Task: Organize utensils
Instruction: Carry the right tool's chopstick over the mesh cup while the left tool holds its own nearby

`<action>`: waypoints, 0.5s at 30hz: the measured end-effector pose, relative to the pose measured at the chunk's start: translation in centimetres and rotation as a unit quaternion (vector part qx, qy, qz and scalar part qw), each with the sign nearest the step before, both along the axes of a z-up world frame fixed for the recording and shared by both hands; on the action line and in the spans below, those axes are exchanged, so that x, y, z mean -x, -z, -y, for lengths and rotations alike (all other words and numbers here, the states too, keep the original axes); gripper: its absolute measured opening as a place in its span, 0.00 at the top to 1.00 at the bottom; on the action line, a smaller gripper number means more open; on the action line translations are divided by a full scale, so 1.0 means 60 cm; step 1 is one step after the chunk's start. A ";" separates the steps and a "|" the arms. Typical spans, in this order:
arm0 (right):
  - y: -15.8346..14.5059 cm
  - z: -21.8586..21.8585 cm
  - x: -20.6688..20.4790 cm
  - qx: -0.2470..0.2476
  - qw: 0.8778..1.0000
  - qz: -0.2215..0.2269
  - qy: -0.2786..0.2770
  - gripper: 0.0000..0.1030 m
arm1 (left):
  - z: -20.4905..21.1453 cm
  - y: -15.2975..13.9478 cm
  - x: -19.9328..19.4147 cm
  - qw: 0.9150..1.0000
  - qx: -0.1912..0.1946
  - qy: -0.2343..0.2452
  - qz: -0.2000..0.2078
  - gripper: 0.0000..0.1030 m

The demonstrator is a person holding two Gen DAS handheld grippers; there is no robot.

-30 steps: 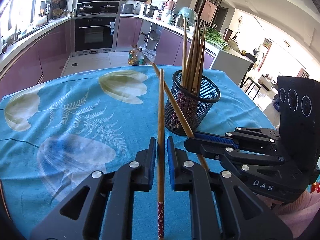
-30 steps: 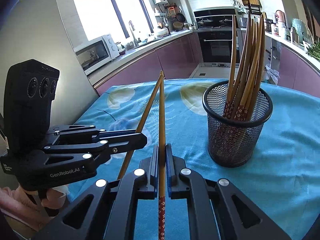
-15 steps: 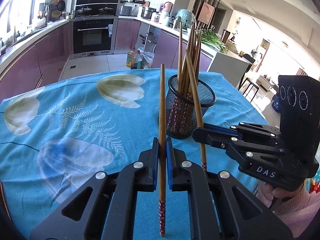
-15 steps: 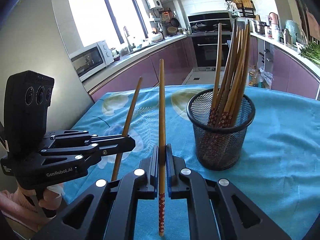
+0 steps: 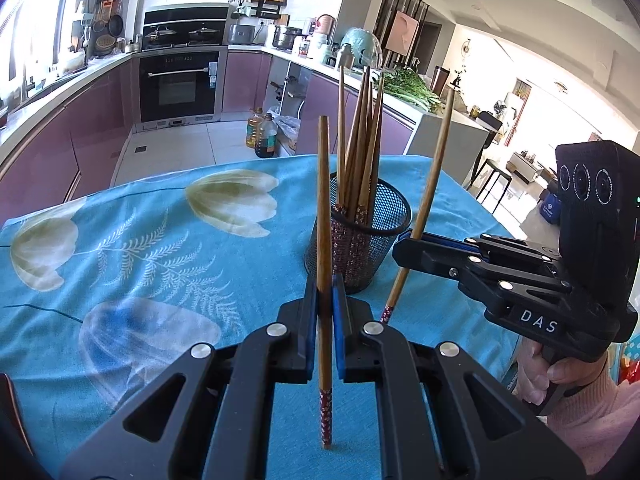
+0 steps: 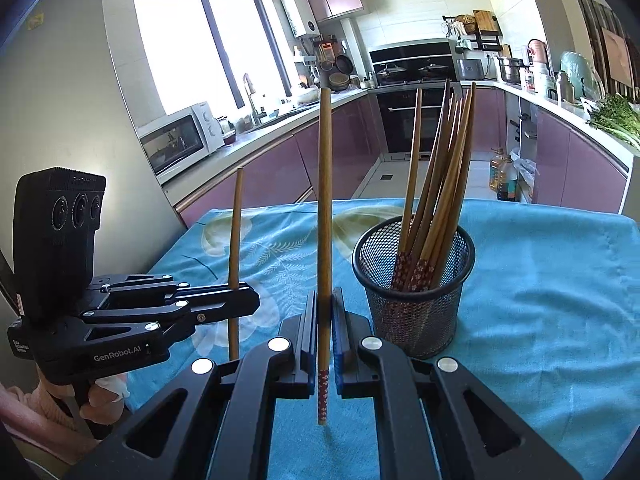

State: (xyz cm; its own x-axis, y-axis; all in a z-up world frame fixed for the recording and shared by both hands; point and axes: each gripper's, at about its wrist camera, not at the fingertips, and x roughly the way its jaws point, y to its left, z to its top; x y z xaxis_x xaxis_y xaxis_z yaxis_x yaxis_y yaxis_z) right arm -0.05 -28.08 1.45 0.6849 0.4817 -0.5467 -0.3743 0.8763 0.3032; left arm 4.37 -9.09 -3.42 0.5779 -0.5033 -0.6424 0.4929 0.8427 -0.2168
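My left gripper (image 5: 325, 300) is shut on a wooden chopstick (image 5: 323, 208) with a red patterned end, held upright just left of the black mesh holder (image 5: 384, 248). My right gripper (image 6: 325, 312) is shut on a second chopstick (image 6: 324, 200), also upright, left of the holder (image 6: 416, 312). The holder stands on the blue tablecloth and has several chopsticks (image 6: 436, 184) standing in it. In the left wrist view the right gripper (image 5: 404, 250) and its chopstick (image 5: 434, 176) are right of the holder. In the right wrist view the left gripper (image 6: 244, 300) holds its chopstick (image 6: 235, 232) at the left.
The round table wears a blue cloth with pale flower prints (image 5: 232, 200). Its far edge (image 5: 240, 162) drops to the kitchen floor, where oil bottles (image 5: 262, 138) stand. Purple cabinets, an oven and a microwave (image 6: 180, 140) lie behind. A wall (image 6: 60, 120) is close on the left.
Both chopsticks have been raised from a slant to upright and uncrossed. Both grippers have risen and drawn back a little from the holder.
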 end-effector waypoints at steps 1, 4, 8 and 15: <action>-0.002 0.001 0.000 0.000 1.000 0.002 0.000 0.94 | 0.000 -0.002 0.001 1.000 0.001 0.000 0.002 0.92; -0.008 0.004 -0.001 -0.002 1.000 0.008 0.001 0.94 | -0.001 -0.010 0.000 1.000 0.003 0.001 0.007 0.92; -0.014 0.009 0.001 -0.001 1.000 0.015 0.003 0.94 | -0.003 -0.020 0.002 1.000 0.008 0.002 0.012 0.92; -0.022 0.011 0.000 -0.001 1.000 0.021 0.008 0.94 | -0.004 -0.033 0.002 1.000 0.012 0.001 0.018 0.92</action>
State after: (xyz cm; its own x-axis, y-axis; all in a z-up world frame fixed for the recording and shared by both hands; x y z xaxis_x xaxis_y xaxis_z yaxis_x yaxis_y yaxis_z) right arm -0.04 -28.75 2.76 0.7149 0.4710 -0.5167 -0.3723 0.8820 0.2888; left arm 4.22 -8.83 -1.43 0.6004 -0.5187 -0.6087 0.5018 0.8370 -0.2183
